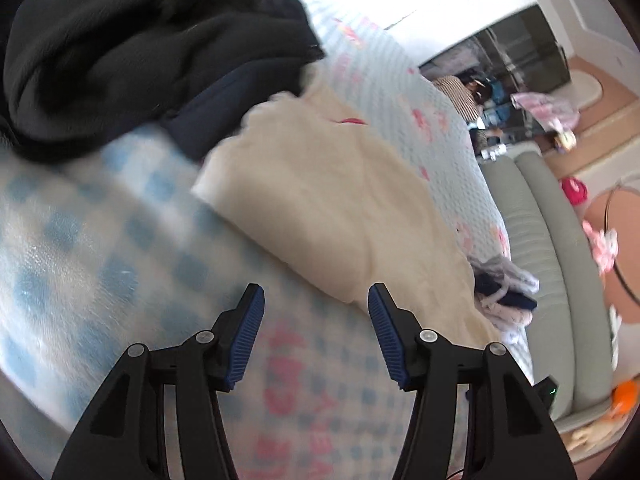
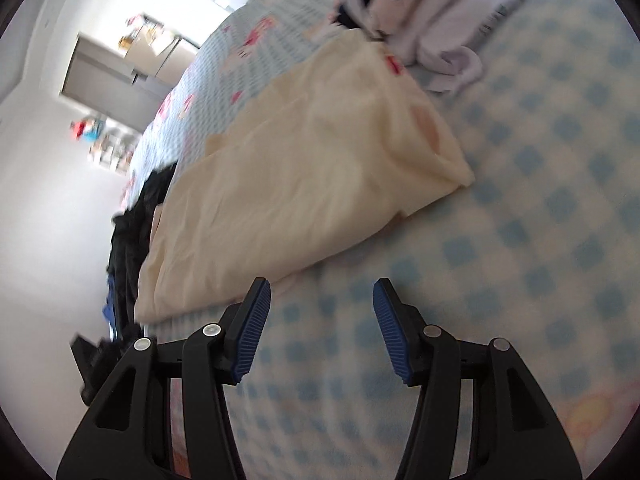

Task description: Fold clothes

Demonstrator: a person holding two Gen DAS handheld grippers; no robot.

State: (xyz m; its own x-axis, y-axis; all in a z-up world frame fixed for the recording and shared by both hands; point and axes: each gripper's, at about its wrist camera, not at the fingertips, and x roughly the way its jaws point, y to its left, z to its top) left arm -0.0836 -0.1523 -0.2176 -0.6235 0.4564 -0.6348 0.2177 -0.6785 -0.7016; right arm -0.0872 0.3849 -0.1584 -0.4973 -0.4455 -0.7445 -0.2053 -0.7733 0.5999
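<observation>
both tools, left (image 1: 316,300) and right (image 2: 322,294), released over checked blanket (image 1: 100,240) with blurred, unreadable red lettering (image 1: 296,400), cream garment (image 1: 344,200) beyond

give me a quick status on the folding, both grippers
Left gripper and right gripper: jaws open, empty. Cream garment folded flat on checked blanket. Nothing in the way.

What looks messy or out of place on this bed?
The cream garment lies fairly flat on the checked blanket, but a dark heap of clothes sits bunched beside it, and a crumpled pale bundle lies at its other end. Both grippers are open and empty.
</observation>
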